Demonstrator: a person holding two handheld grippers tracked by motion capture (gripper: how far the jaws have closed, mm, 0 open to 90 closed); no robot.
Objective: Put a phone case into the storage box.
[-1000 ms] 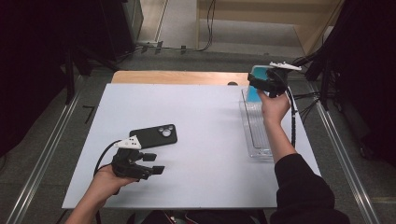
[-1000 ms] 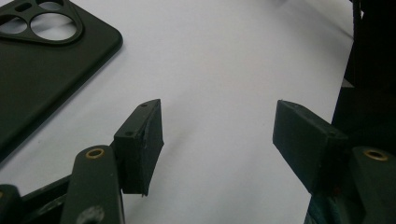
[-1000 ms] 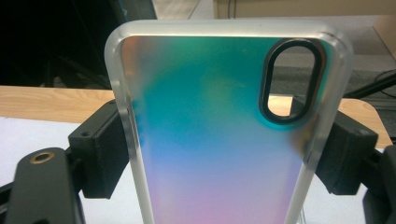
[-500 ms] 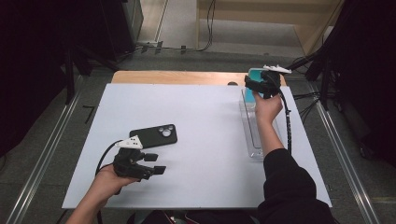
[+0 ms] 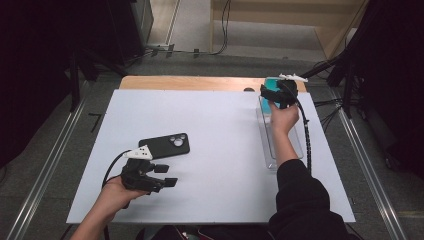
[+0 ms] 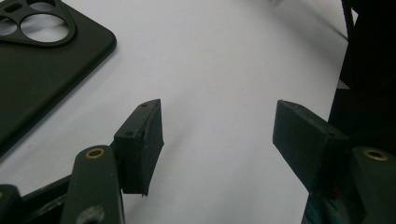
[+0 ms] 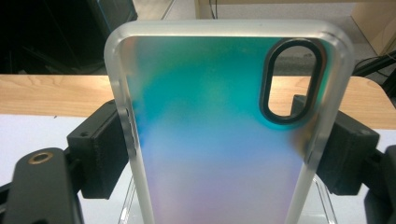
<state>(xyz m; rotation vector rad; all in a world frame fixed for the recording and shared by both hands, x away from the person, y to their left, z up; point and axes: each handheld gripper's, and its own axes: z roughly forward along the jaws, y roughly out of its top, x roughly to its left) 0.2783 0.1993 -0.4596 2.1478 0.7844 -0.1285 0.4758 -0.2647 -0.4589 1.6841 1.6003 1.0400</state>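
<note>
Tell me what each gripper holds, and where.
Right gripper clamps the iridescent phone case by its long side edges. Left gripper holds nothing.

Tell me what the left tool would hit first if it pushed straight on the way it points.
Probably nothing soon: the left tool faces bare white table between its open jaws. The black case lies off to one side, outside that line. Depth beyond is unclear.

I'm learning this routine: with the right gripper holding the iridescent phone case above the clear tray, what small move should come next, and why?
Probably lower the phone case a little further into the clear tray. The right gripper clamps its edges just over the tray's far end, while the left gripper rests open beside the black case.
</note>
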